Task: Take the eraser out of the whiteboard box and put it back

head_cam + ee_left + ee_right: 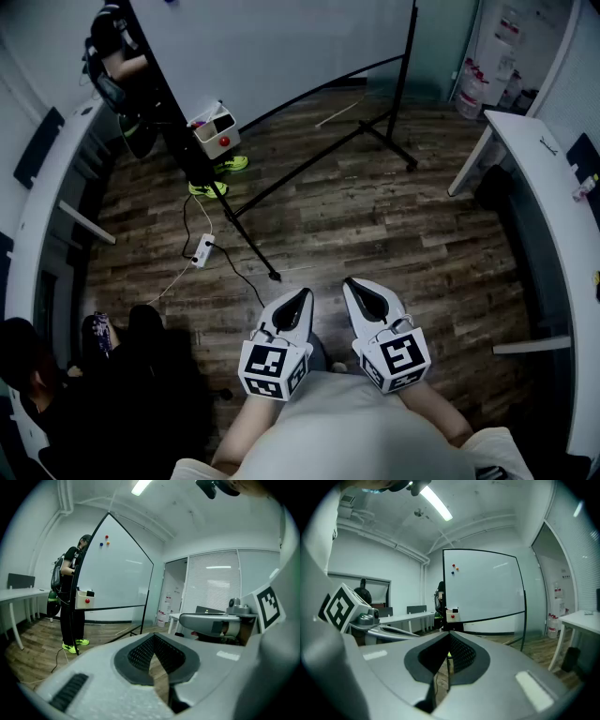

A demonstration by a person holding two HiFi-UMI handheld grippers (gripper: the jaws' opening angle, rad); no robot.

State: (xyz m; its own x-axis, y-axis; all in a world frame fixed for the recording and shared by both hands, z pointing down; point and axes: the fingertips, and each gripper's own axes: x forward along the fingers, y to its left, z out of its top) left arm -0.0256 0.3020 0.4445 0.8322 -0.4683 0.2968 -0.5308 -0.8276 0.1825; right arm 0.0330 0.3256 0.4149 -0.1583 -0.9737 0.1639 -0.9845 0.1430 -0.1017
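Eraser (89, 593): dark block showing at the top of the white whiteboard box (83, 600). The box hangs on the whiteboard (119, 569) lower rail, with a person (69, 573) standing just beside it. Well apart, over the wood floor (375, 216): left hand-held gripper (302, 296) and right hand-held gripper (354, 284), both pressed together, nothing pinched.
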